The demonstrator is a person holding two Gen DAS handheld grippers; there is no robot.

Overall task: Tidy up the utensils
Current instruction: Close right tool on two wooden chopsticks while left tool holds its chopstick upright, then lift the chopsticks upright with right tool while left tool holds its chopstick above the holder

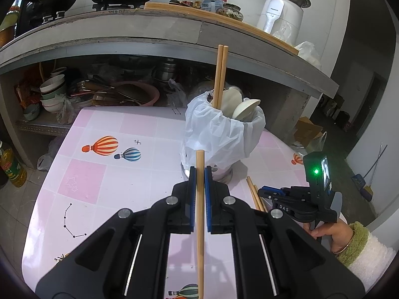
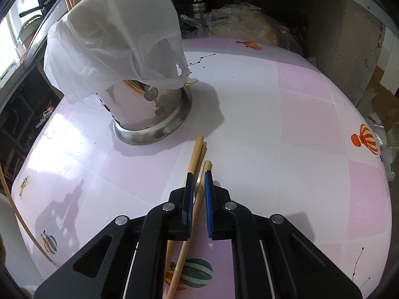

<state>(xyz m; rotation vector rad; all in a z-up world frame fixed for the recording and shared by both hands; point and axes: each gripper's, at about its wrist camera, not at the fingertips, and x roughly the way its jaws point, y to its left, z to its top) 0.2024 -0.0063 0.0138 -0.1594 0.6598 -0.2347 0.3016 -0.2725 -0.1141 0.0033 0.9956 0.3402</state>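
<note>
Pink-and-white checked tabletop [image 1: 104, 174], printed with hot-air balloons and star patterns, fills the left wrist view. Behind it a grey concrete counter [image 1: 154, 37] carries a black pot, bottles and a white appliance; bowls crowd the shelf beneath. The left gripper [image 1: 198, 174] is clamped on one wooden chopstick [image 1: 200, 224]. A metal utensil holder [image 1: 222, 134], lined with a white plastic bag, stands on the table holding chopsticks and spoons.

From the right wrist view, the right gripper [image 2: 198, 179] is closed on a chopstick among loose chopsticks [image 2: 197, 154] lying near the holder's base.
</note>
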